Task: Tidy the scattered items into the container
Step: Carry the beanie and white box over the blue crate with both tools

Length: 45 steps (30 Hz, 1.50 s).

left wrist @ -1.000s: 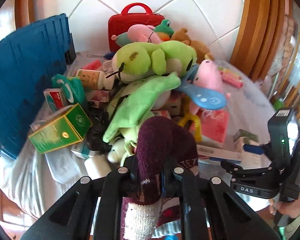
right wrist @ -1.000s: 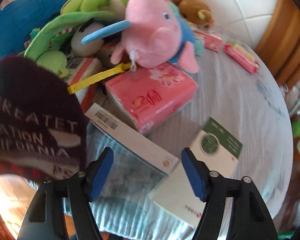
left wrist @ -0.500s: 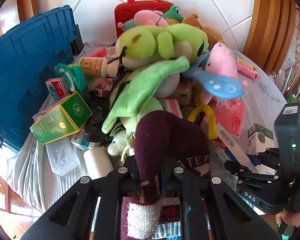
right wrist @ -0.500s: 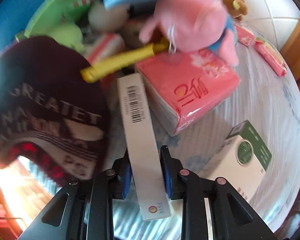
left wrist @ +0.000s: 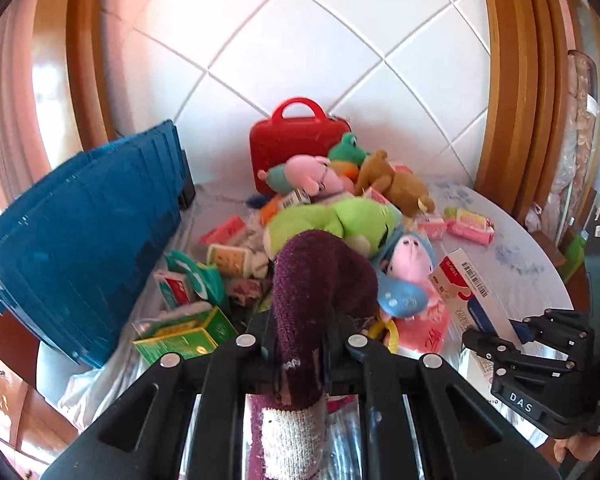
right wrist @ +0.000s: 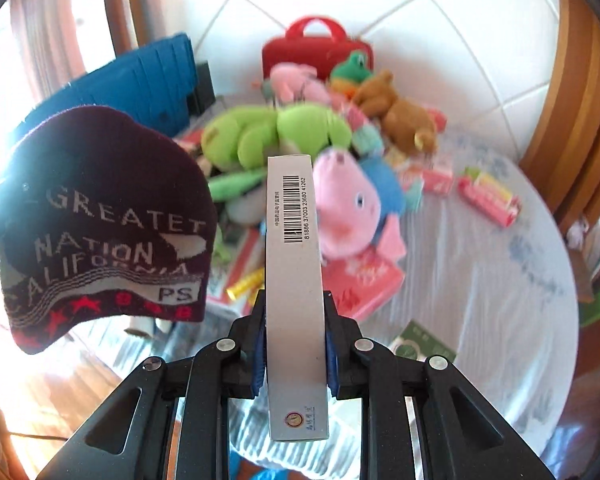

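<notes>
Tongs clamped, left tongs (left wrist: pixel 303 344) on sock (left wrist: pixel 319 280), right tongs (right wrist: pixel 294 344) on box (right wrist: pixel 294 280); blue container (left wrist: pixel 84 240) far left, toys unsorted.

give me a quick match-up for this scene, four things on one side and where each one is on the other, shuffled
Things
1. maroon sock
2. white barcoded box
3. red case
4. blue crate

Places
A. standing against the tiled wall
B. in the right gripper
C. left edge of the table
D. in the left gripper

Pairs: 1-D, 2-B, 3-A, 4-C
</notes>
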Each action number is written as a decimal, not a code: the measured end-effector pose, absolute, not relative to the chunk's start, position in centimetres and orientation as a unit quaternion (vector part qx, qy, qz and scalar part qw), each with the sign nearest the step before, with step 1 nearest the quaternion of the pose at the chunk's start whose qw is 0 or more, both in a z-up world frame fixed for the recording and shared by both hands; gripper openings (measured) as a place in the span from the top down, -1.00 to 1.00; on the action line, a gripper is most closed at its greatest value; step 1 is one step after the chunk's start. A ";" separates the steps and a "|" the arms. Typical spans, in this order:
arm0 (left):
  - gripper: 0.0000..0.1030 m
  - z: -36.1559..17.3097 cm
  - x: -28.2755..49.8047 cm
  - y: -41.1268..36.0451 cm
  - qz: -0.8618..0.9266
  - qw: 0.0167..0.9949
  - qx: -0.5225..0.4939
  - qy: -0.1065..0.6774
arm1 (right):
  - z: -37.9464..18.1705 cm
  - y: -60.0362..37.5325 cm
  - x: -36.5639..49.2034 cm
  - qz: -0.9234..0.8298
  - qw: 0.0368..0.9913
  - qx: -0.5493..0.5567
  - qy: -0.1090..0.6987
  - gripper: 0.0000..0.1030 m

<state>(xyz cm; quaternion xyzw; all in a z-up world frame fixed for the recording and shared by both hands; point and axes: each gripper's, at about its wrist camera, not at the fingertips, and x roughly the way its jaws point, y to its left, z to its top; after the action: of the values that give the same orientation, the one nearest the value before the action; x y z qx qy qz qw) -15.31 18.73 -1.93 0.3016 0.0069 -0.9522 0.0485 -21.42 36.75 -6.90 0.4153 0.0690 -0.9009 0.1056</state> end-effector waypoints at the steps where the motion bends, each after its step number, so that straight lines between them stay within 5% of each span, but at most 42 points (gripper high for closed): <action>1: 0.74 -1.3 -15.1 18.3 -0.954 0.051 0.295 0.007 | -6.3 36.5 -21.4 -0.904 0.104 0.408 0.069 0.56; 21: 0.74 10.7 -15.1 -1.8 -0.982 0.012 0.187 -0.027 | 5.9 16.9 -22.5 -0.949 0.050 0.305 0.068 0.56; 32: 0.74 21.3 -18.5 -15.4 -0.983 0.126 0.134 -0.008 | 13.1 4.0 -31.2 -0.949 0.102 0.268 0.128 0.56; 45: 0.74 14.7 -25.3 -36.3 -0.942 0.190 0.274 0.047 | 12.6 -16.2 -42.3 -0.922 0.150 0.335 0.125 0.56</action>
<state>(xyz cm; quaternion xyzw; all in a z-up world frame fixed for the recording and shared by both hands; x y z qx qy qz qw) -25.31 -36.29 14.69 0.2740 0.0474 -0.9416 0.1898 -42.31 -16.24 12.61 0.3355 0.1248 -0.9216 0.1501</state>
